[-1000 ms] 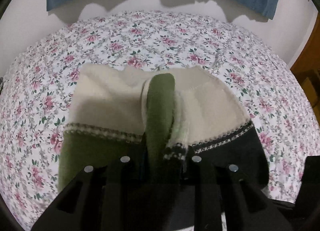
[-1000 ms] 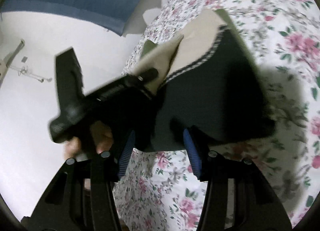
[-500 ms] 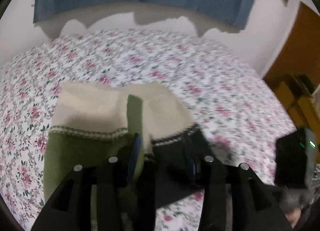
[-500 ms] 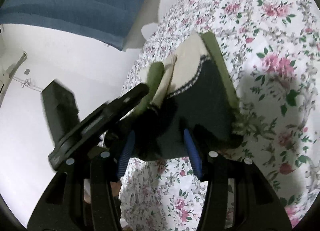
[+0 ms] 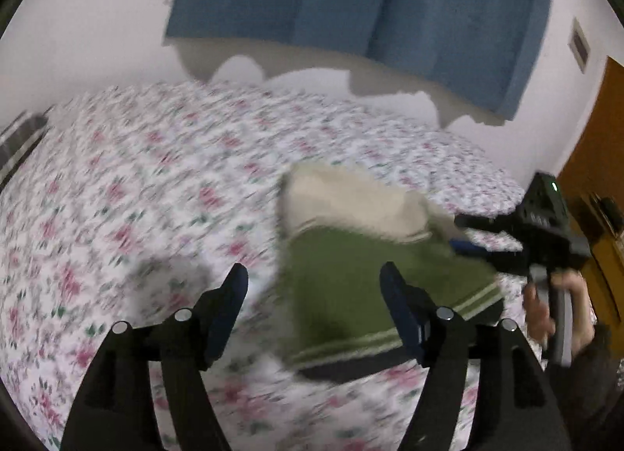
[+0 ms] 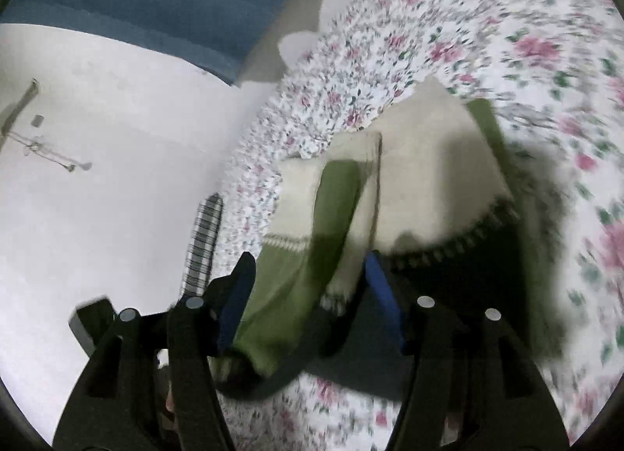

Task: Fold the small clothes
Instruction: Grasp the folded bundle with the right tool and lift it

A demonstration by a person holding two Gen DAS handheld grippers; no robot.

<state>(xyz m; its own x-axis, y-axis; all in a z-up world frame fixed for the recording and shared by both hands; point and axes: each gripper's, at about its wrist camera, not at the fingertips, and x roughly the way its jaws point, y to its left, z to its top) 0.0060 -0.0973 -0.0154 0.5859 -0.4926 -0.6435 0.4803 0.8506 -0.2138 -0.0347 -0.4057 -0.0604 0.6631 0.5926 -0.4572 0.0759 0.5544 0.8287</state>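
Left gripper (image 5: 314, 285): your jaws are opening, nothing between the pads, only bedspread under them.
Right gripper (image 6: 308, 283): your jaws are opening; the green sleeve (image 6: 312, 240) lies loose between the pads, unpinched.
Count: one garment (image 5: 374, 263), two grippers, one bed (image 5: 136, 185).
Garment: ahead-right of your left gripper, folded; long axis runs away from it, cream end far, striped hem near.
Views: only the left shows your hand (image 5: 546, 306); only the right shows the dark panel (image 6: 460, 295).
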